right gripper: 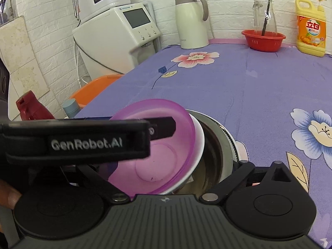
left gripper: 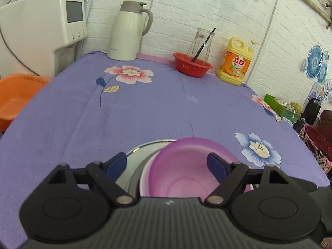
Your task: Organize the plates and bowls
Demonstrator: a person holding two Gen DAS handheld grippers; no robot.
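In the left wrist view, the left tongs (left gripper: 167, 164) stood spread above the purple bowl (left gripper: 186, 172), which sat nested in a white bowl (left gripper: 144, 178) on a metal plate (left gripper: 134, 155) on the table (left gripper: 145, 108). In the right wrist view, the purple bowl (right gripper: 166, 145) lay under the left tongs (right gripper: 161, 127); whether the right tongs were spread or pressed together could not be told.

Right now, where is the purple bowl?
The purple bowl sits near the table's front edge, nested in a white bowl inside a metal dish, between the open left hand-held gripper's fingers.
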